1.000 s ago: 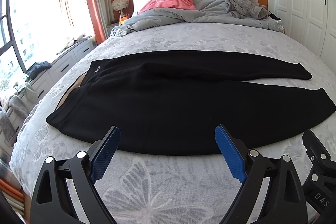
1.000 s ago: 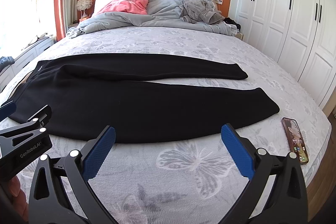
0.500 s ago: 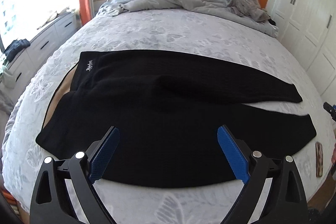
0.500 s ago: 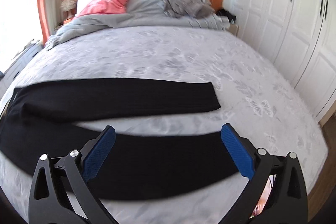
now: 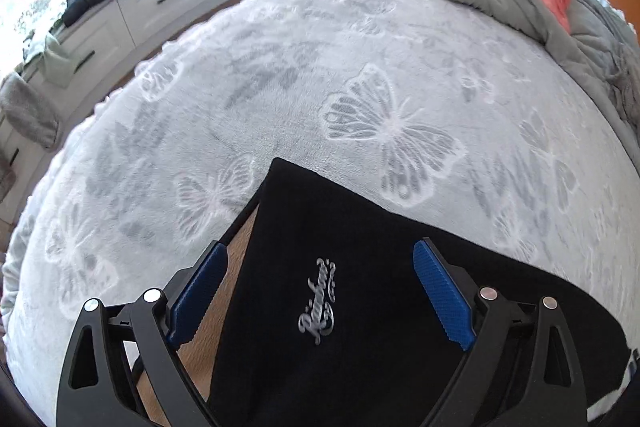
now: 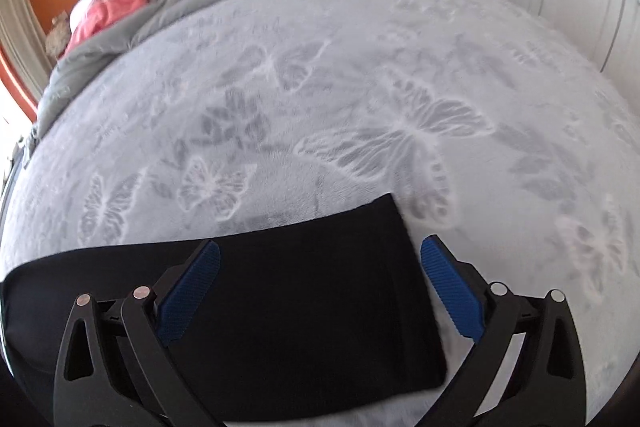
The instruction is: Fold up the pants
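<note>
Black pants [image 5: 360, 307] spread flat on the bed [image 5: 360, 87], on its grey butterfly-print cover, waistband end (silver script logo showing) toward the bed's window-side edge, a leg cuff toward the wardrobe-side edge. Left tongs [image 5: 320, 299] wide open and low over the waistband corner, gripping nothing, blue pads either side of the logo. Right tongs [image 6: 320, 291] equally wide open above the leg cuff [image 6: 380, 287], holding nothing.

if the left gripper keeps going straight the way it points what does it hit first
Most likely the black pants at the waistband end: the open left gripper straddles the fabric around the silver logo. Beyond lies the butterfly-print bedspread. Depth is hard to judge.
</note>
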`<state>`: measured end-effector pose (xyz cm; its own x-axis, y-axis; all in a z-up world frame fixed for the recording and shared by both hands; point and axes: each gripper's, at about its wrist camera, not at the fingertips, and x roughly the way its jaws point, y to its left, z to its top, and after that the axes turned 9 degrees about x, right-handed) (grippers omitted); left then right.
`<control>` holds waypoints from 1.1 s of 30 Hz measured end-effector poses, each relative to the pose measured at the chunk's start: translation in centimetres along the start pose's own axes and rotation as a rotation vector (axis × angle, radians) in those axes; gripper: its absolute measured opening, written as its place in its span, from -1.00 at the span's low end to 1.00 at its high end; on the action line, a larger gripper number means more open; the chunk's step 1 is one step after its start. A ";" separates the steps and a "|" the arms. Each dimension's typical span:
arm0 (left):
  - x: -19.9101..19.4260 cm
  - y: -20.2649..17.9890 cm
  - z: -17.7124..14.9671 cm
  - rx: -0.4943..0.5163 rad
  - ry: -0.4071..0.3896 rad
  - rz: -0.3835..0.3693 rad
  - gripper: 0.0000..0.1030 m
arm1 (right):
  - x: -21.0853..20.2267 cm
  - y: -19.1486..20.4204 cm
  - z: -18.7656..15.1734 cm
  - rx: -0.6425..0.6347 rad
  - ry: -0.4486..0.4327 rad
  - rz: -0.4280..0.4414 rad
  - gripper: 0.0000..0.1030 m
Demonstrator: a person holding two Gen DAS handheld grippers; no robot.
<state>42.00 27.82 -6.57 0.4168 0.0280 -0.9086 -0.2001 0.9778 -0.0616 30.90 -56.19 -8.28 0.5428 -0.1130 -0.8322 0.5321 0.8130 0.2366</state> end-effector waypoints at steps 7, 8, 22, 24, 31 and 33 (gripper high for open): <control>2.3 -1.2 1.1 0.047 -0.013 0.061 0.17 | 1.5 1.2 -1.2 -0.041 -0.036 -0.055 -0.38; 1.9 -1.3 1.0 0.052 -0.018 0.037 -0.11 | 1.2 1.2 -1.3 -0.028 -0.024 -0.029 -0.80; -18.9 5.2 -10.4 0.044 -0.226 -0.242 -0.84 | -20.4 -1.7 -7.2 -0.175 -0.234 0.130 -0.88; -20.2 6.7 -14.3 0.044 -0.213 -0.245 -0.84 | -20.8 -3.1 -9.3 -0.186 -0.199 0.117 -0.88; -14.3 10.9 -23.4 -0.022 -0.045 -0.198 -0.49 | -18.3 -6.4 -16.3 -0.164 -0.081 0.033 -0.66; -13.8 12.2 -25.0 -0.109 -0.014 -0.245 -0.49 | -18.5 -7.3 -17.1 -0.120 -0.081 0.011 -0.47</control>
<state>11.66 34.13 -5.12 0.4770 -0.2034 -0.8551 -0.1857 0.9276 -0.3242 5.83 -50.22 -3.15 0.6018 -0.1454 -0.7853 0.4470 0.8762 0.1804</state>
